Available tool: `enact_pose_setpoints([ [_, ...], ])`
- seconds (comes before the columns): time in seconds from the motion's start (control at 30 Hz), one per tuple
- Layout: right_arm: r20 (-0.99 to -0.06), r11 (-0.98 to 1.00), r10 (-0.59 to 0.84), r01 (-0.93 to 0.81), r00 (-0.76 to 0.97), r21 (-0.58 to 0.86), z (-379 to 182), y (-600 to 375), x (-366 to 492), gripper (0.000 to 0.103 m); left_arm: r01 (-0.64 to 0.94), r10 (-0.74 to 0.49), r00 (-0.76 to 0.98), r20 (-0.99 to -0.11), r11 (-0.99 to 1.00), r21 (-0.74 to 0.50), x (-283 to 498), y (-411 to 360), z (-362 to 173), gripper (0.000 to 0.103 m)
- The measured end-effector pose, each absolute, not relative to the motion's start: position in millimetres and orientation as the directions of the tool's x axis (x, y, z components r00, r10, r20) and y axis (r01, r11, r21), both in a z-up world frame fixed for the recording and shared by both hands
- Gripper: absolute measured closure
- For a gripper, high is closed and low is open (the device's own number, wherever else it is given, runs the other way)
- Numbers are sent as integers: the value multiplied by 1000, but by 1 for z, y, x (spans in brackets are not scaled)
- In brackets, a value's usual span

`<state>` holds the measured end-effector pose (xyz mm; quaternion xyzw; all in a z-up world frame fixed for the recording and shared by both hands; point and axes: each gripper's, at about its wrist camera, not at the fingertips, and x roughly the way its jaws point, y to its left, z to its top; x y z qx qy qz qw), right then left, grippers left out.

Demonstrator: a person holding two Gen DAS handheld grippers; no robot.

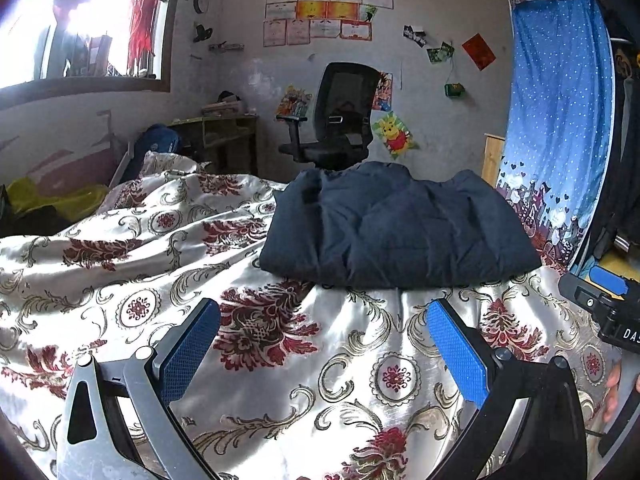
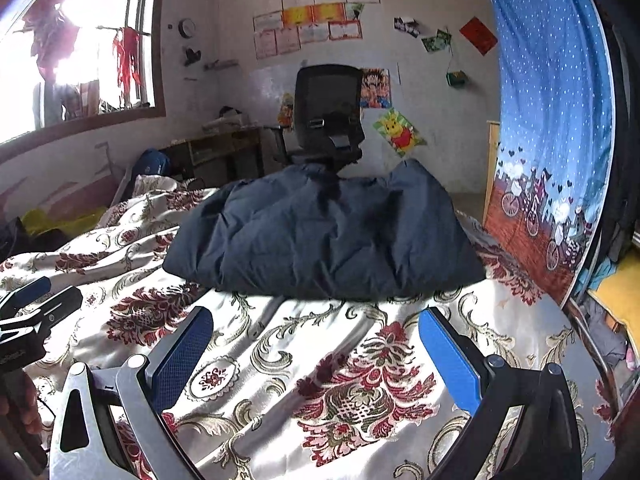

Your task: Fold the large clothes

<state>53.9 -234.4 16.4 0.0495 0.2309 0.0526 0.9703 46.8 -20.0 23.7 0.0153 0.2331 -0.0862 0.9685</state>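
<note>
The dark blue coat [image 1: 396,226] was laid folded on the far part of the bed [image 1: 280,360]. Open quilt was seen before its near edge. Both the left gripper [image 1: 322,344] and right gripper [image 2: 314,342] were held wide open, with nothing between the jaws.

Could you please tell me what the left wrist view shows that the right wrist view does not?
Only the left wrist view shows the right gripper at its right edge.

Only the right wrist view shows the left gripper at its left edge.

Both show the folded dark jacket lying on the floral bedspread, the office chair behind it and the blue curtain. Both grippers are open and empty.
</note>
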Motion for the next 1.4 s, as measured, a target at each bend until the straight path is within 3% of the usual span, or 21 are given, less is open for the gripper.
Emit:
enact_pose_setpoints([
  [1.4, -449, 989, 130, -83, 884, 122, 13, -232, 53, 0, 179, -152, 873, -463, 984, 14, 46, -28, 18, 2],
])
